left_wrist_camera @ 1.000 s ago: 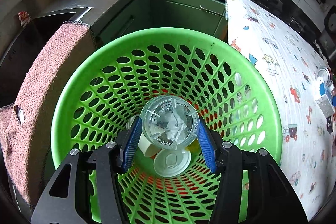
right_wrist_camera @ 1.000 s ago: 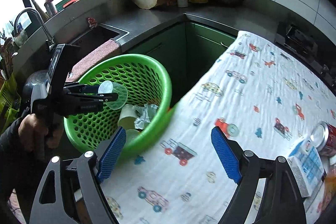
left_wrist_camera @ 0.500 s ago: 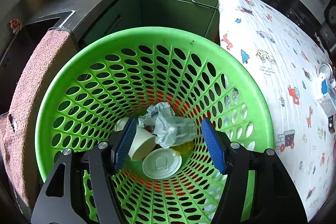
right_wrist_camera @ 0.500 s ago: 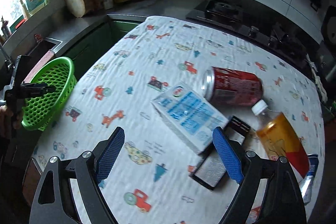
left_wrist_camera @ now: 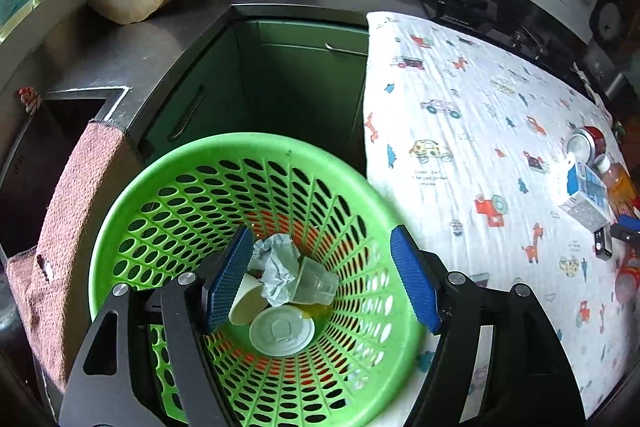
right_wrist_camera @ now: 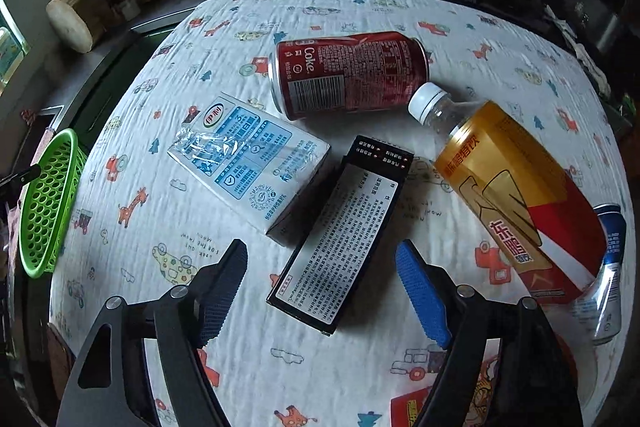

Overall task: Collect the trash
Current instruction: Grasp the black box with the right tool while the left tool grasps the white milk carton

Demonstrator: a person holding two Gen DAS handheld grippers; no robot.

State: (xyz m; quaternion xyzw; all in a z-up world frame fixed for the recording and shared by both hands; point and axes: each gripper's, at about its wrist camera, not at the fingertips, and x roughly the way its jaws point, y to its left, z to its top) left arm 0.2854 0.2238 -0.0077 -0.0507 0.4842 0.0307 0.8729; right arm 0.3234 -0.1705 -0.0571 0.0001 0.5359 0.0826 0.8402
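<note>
The left gripper (left_wrist_camera: pixel 320 279) stood open and empty above the green basket (left_wrist_camera: pixel 132 219), its jaws having just widened; nothing lay between the pads, consistent with a drop completed. Directly below it in the basket bottom lay a white lid (left_wrist_camera: pixel 282 331), a paper cup (left_wrist_camera: pixel 246 301), a clear plastic cup (left_wrist_camera: pixel 316 281) and crumpled paper (left_wrist_camera: pixel 276 267).

The right gripper (right_wrist_camera: pixel 322 287) pointed down at the table, jaws having just narrowed but touching nothing. The near end of a black box (right_wrist_camera: pixel 340 247) lay between its pads, judged the next pick. Just beyond to the left lay a milk carton (right_wrist_camera: pixel 248 163), ahead a red can (right_wrist_camera: pixel 348 73), to the right a bottle (right_wrist_camera: pixel 516 195) and, beyond that, a blue can (right_wrist_camera: pixel 610 267), all on their sides on the printed cloth (right_wrist_camera: pixel 400 7)
</note>
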